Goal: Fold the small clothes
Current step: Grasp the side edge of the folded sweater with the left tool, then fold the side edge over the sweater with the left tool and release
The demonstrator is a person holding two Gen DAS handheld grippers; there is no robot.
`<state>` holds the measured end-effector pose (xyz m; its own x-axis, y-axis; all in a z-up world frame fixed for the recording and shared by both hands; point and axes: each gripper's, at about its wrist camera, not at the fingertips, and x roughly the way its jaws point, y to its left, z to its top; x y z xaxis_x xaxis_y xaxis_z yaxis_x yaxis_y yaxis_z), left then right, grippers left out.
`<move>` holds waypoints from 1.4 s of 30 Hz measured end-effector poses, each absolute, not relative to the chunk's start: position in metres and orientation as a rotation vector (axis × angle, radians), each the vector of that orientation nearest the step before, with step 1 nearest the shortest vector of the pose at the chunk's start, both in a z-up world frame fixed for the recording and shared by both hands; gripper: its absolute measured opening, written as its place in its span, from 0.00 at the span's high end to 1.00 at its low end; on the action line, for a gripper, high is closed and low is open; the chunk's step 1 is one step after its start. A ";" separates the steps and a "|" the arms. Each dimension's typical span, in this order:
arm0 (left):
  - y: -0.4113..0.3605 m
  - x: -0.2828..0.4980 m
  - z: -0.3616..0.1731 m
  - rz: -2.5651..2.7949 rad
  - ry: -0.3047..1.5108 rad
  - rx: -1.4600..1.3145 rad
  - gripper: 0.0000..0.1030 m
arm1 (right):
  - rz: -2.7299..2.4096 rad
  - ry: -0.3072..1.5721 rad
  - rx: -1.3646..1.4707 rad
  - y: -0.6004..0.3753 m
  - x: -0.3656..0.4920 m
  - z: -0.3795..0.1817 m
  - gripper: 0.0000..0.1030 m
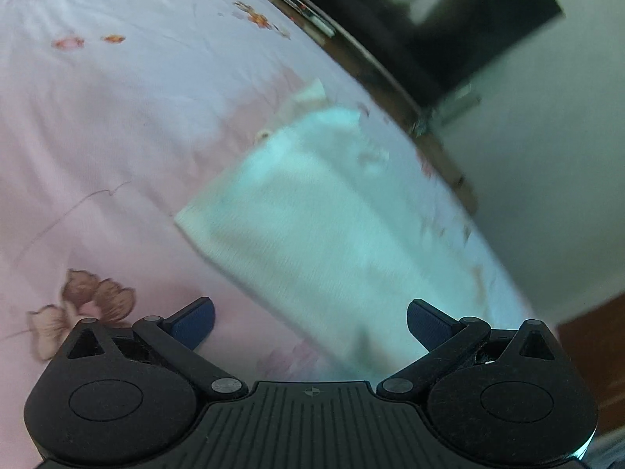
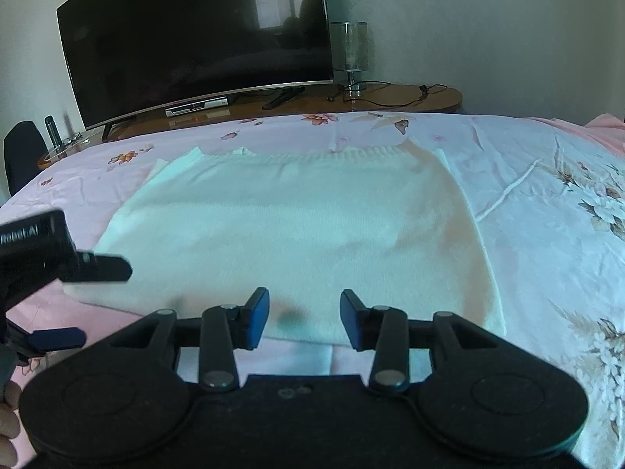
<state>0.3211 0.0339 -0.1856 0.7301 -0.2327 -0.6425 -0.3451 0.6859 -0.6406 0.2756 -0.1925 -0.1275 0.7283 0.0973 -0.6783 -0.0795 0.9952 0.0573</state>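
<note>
A white knit sweater [image 2: 289, 234] is lying flat on the floral bedsheet [image 2: 547, 211]. Both the left gripper [image 1: 310, 322] and right gripper [image 2: 304, 318] are hovering over it, jaws parted, gripping nothing.

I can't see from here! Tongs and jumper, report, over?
Left tongs open, empty. Right tongs open, at the near hem. White jumper flat on bedsheet. Nothing in the way.

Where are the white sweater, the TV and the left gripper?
white sweater [image 2: 297, 234], right wrist view, middle of the knit body
TV [image 2: 187, 43], right wrist view, centre of the dark screen
left gripper [image 1: 310, 322], left wrist view, midway between its fingertips
</note>
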 end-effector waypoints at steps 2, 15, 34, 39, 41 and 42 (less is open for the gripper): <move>0.039 0.327 -0.191 0.062 0.733 -0.903 0.00 | 0.103 0.748 0.024 -0.192 0.282 -0.129 0.61; 0.048 0.372 -0.218 0.058 0.647 -1.031 0.68 | 0.157 0.736 -0.051 -0.167 0.352 -0.141 0.63; 0.071 0.387 -0.219 0.089 0.632 -1.017 0.91 | 0.176 0.747 -0.254 -0.151 0.384 -0.164 0.70; 0.070 0.390 -0.213 0.086 0.633 -0.984 0.92 | 0.187 0.785 -0.177 -0.154 0.392 -0.163 0.70; 0.065 0.390 -0.202 0.056 0.613 -0.933 0.92 | 0.192 0.756 -0.228 -0.150 0.389 -0.163 0.70; 0.062 0.390 -0.196 0.043 0.604 -0.896 0.92 | 0.191 0.763 -0.209 -0.152 0.390 -0.162 0.70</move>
